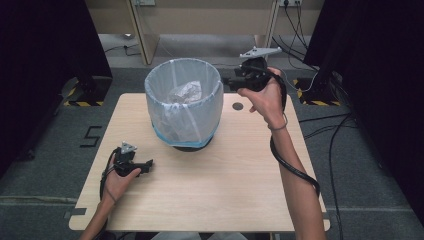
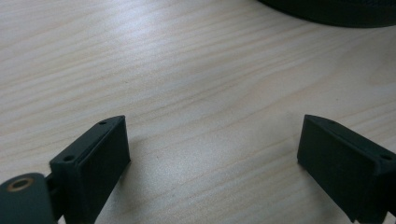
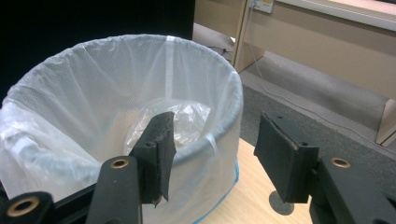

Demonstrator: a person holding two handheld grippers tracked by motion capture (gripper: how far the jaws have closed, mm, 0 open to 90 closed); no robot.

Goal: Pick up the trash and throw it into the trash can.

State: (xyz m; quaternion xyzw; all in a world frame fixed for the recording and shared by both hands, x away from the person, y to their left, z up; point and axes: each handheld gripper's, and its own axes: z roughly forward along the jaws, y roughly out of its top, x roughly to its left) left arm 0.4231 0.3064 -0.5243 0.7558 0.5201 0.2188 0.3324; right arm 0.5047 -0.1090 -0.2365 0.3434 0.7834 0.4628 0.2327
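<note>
With my right gripper (image 3: 212,140) held wide astride the lined bin's (image 1: 183,102) rim at the tabletop's (image 1: 210,195) far side and my left gripper (image 2: 212,158) wide and empty, I risk snagging its thin liner (image 3: 79,102).

High view: we get even overhead light on the table (image 1: 210,190), soft short shadows, dark drapes at both sides swallowing detail, overall soft and low-res. Left gripper view: we see pale glare on the wood grain top left, soft shadows beside the near jaws, far edge blurred. Right gripper view: the bin liner (image 3: 93,93) is bright, near-blown, and the background is slightly soft.
</note>
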